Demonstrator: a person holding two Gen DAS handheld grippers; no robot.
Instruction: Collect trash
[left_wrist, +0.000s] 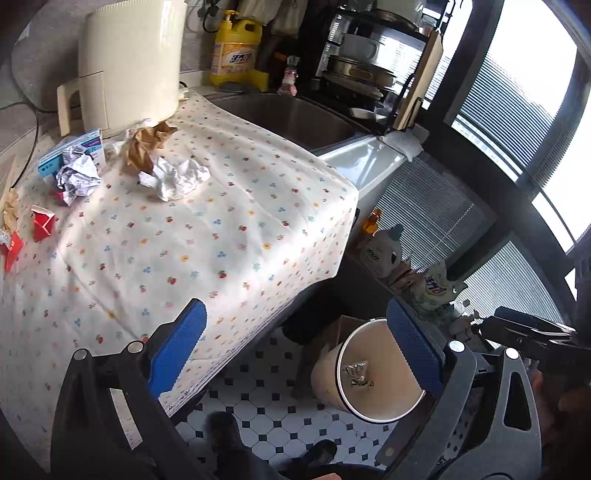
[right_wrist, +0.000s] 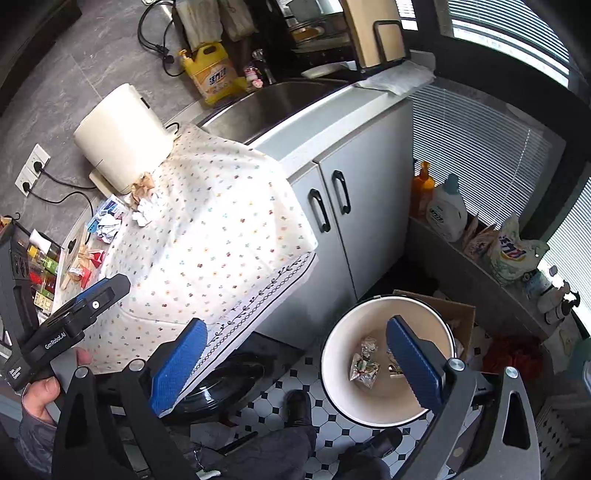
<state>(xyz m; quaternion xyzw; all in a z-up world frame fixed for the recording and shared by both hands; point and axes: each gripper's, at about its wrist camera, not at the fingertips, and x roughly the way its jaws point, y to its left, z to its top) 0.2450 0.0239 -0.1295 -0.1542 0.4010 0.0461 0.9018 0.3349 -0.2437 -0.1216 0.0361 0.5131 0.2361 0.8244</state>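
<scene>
Blue-padded jaws of the left gripper (left_wrist: 295, 354) and right gripper (right_wrist: 295, 358) both stand wide apart, empty, above the bin (right_wrist: 332, 354) on the floor. Crumpled paper (left_wrist: 173, 177) waits near the counter's far edge; approach it steeply and close around its middle.

Most of the flowered cloth (left_wrist: 207, 236) on the counter was bare, so the near and middle stretch gave plenty of room to pass. The clutter sat at the far left end: a white crumpled paper (left_wrist: 177, 179), brown paper (left_wrist: 146, 146), a blue-and-white wad (left_wrist: 75, 177) and red scraps (left_wrist: 42, 221), all crowded against the cream appliance (left_wrist: 129, 62). Down on the tiled floor, the bin (right_wrist: 388, 360) had its mouth wide open, boxed in by the cabinet (right_wrist: 332, 221) and a cardboard box (right_wrist: 454, 314).
</scene>
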